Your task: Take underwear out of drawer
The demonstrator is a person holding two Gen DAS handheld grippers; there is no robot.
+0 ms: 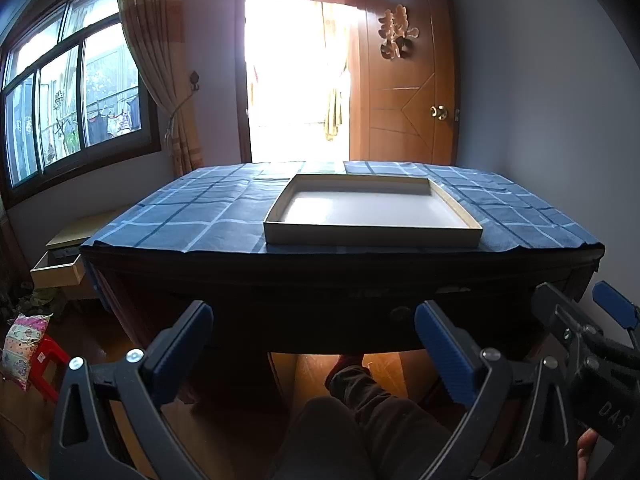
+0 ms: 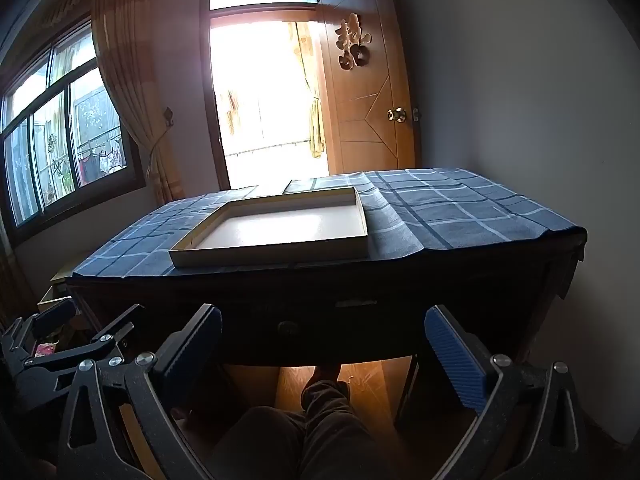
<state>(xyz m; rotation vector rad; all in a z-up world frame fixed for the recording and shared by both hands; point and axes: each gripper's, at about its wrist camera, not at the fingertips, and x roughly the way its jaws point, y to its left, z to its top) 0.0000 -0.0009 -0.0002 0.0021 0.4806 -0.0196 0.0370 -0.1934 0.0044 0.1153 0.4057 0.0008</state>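
Right wrist view: shut dark wooden drawer with a small round knob, straight ahead, just under the tabletop. No underwear in sight; most likely hidden inside, so not yet out.

Right hand-held gripper near the drawer front, blue pads wide apart, nothing between them. Left hand-held gripper the same: wide apart, empty, aimed at the same dark front.

Possible trouble from here:
- Small knob, very dark front, bright doorway behind. Easy to miss or slip off when closing on the knob.
- Legs in dark trousers right below. Could block or get bumped by a drawer pulled out fast.
- Blue checked cloth hanging over the edge. Could snag and drag along.

Containers: shallow cream cardboard tray on the cloth, nothing in it, a likely spot for the underwear. Far left in the left wrist view, pale wooden drawer standing open on a low cabinet; too dark inside to tell.
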